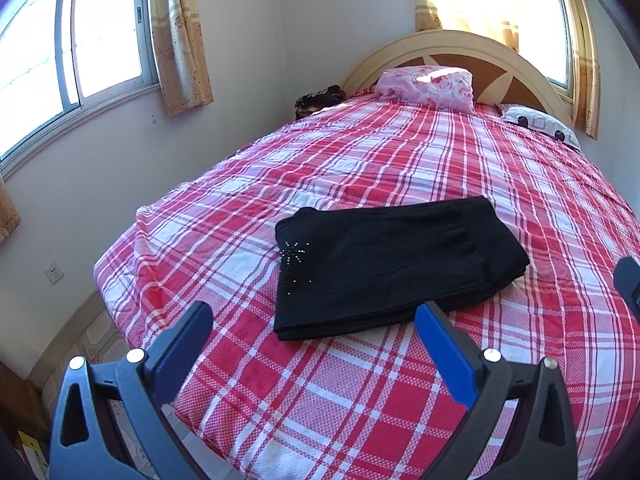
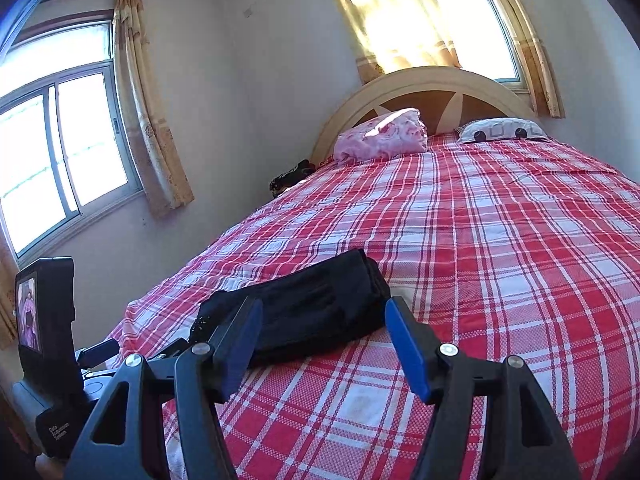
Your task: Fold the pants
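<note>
While the bed [image 1: 460, 168] fills most of both views, its red-and-white plaid sheet spread fairly smooth, the work on it looks close to finished. A cream headboard [image 1: 452, 46] stands at the far end, with a pink bundle of bedding [image 1: 428, 86] and a patterned pillow [image 1: 540, 124] just in front of it; none of this belongs to the task.

Near the foot of the bed lie the black pants [image 1: 396, 264], folded into a compact rectangle of several stacked layers (the layered edges show along the right side in the left wrist view). A small beaded ornament [image 1: 295, 258] sits on the top layer toward the left end. The bundle lies flat on the sheet with nothing touching it, and no leg or waistband trails loose, as far as can be seen.

Both tools hang back from it. The left gripper [image 1: 314, 332] has its blue pads wide apart over bare sheet, just short of the near edge of the pants. The right gripper [image 2: 324, 326] also stands with pads apart and nothing between them, aimed at the near right end of the bundle.

Judging by this, the folding itself appears done; at most a tidying press or a squaring of the edges remains.
</note>
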`<state>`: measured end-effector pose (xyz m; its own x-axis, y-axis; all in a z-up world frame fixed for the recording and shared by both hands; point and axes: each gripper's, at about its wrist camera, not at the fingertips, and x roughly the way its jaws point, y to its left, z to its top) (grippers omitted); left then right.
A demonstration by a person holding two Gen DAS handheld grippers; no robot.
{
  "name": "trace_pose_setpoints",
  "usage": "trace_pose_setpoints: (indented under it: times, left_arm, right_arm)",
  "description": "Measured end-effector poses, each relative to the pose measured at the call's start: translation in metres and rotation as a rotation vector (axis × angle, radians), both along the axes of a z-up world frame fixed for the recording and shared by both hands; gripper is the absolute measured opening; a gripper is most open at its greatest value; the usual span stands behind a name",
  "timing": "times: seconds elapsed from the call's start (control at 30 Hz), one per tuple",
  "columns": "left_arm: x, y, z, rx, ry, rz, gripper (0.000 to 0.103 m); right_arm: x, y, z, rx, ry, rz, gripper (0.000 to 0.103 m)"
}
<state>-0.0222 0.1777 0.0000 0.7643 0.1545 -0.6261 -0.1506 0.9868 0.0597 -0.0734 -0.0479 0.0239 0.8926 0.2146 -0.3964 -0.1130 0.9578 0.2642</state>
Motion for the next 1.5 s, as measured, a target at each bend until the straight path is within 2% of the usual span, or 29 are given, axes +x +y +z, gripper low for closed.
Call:
trace_pose_setpoints:
  times: [1.13, 1.5]
  left_arm:
    - [-0.0011, -0.0035, 0.0034, 0.043, -0.024, 0.009, 0.103]
    - [0.0019, -0.0023, 0.0006, 0.019, -0.023, 0.006, 0.103]
  right_arm:
    - [0.0003, -0.0028, -0.0034, 0.01, 0.012, -0.013, 0.065]
    - [0.0021, -0.0094, -0.0078, 0.013, 0.034, -0.046, 0.065]
